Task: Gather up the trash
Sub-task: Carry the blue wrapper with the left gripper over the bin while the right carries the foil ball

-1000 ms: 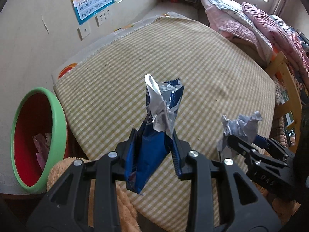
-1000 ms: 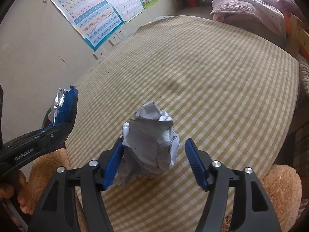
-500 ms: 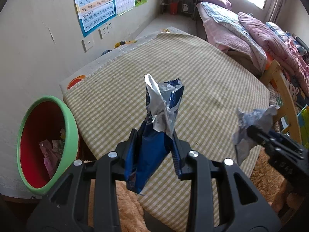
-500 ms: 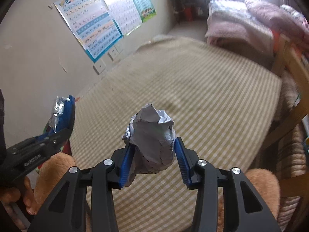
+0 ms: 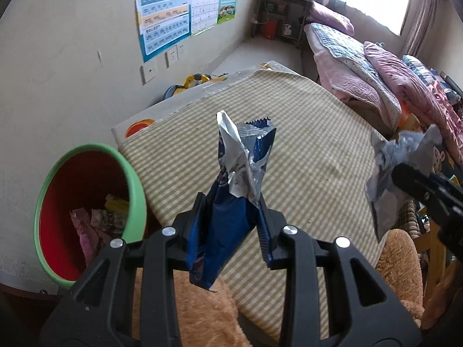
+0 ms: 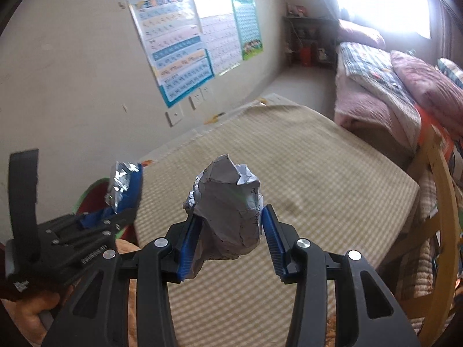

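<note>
Above the near edge of the checked mat (image 5: pixel 303 156), in the left wrist view, the left gripper (image 5: pixel 231 222) is grasping a blue and silver snack wrapper (image 5: pixel 240 179), its blue pads pressing on the wrapper's lower half while the torn foil top is sticking up over the mat. Left of the mat, a green-rimmed red bin (image 5: pixel 136 190) is standing against the wall with pink and yellow scraps lying inside it. At the right side of the mat, the right gripper (image 5: pixel 405 179) is showing as a dark arm carrying a crumpled grey paper ball (image 5: pixel 390 167) clear of the mat. Beyond the mat's far edge, posters (image 5: pixel 170 11) are hanging on the wall, and to the mat's right a bed with pink quilts (image 5: pixel 376 66) is lying under the window. Over the middle of the mat (image 6: pixel 318 159), in the right wrist view, the right gripper (image 6: pixel 228 231) is clenching the paper ball (image 6: pixel 228 211); its jaws have just been closing and both blue pads are now pressing on the ball's sides. Left of the mat, the left gripper (image 6: pixel 115 211) is holding the snack wrapper (image 6: pixel 124 182) up in front of the bin's rim (image 6: pixel 86 190), which is mostly hidden behind it.
</note>
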`<state>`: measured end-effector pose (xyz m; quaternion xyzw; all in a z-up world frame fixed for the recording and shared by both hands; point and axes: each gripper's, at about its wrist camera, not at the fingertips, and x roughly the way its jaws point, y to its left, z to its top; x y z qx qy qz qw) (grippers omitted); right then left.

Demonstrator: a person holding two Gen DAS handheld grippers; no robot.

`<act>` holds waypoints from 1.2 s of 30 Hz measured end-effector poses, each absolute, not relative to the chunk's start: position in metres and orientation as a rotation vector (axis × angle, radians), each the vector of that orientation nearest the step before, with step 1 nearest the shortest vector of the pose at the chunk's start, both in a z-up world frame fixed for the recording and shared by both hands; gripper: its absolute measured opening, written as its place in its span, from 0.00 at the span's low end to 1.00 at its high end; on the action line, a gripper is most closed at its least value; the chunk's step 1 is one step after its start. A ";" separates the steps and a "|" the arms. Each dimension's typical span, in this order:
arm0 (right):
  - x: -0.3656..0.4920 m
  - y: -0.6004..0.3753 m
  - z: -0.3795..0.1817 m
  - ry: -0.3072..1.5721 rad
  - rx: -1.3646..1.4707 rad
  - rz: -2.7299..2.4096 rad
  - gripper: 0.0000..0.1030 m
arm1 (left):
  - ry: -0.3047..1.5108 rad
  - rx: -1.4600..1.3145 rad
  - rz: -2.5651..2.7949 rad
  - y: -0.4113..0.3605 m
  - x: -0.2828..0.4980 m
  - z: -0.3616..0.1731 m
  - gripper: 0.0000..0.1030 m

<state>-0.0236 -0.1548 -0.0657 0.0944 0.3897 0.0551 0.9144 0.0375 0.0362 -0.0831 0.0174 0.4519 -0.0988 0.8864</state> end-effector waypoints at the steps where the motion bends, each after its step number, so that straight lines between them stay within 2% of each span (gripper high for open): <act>1: -0.022 -0.148 -0.064 0.801 0.179 0.120 0.41 | 0.938 0.032 -0.201 0.040 0.037 -0.083 0.31; 17: -0.005 -0.071 -0.062 0.834 0.038 0.227 0.41 | 0.925 -0.076 -0.040 0.135 0.039 -0.090 0.31; 28: 0.019 0.009 -0.069 0.863 -0.017 0.390 0.42 | 0.972 -0.143 0.137 0.216 0.037 -0.114 0.31; 36: 0.056 0.066 -0.071 0.885 -0.045 0.485 0.42 | 1.010 -0.189 0.162 0.241 0.038 -0.131 0.32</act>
